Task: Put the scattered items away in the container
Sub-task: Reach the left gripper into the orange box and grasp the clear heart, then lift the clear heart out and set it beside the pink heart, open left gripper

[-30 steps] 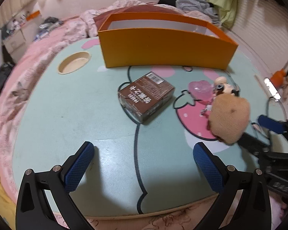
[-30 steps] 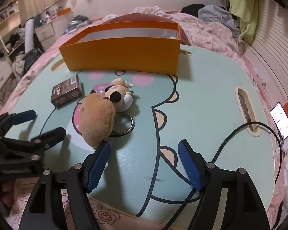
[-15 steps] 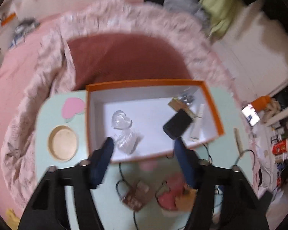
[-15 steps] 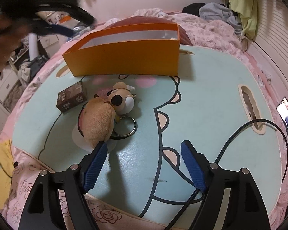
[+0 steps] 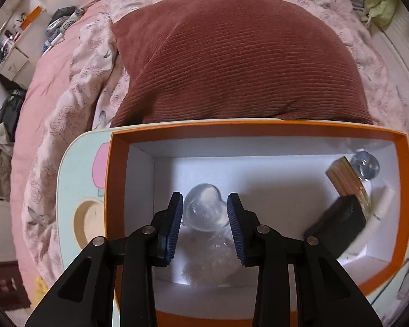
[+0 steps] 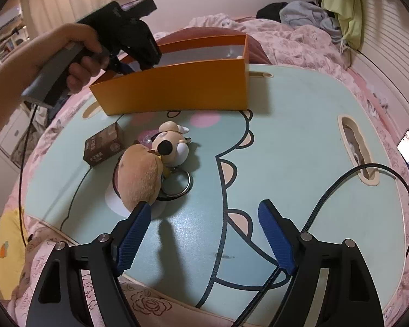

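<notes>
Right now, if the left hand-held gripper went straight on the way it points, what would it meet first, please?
Most likely the clear heart-shaped item in the orange box; it lies between the closing jaws of the left hand-held gripper, though depth is unclear.

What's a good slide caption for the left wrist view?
Left gripper closing above the orange box, a clear heart-shaped item lying between its fingers, not visibly pinched.
</notes>
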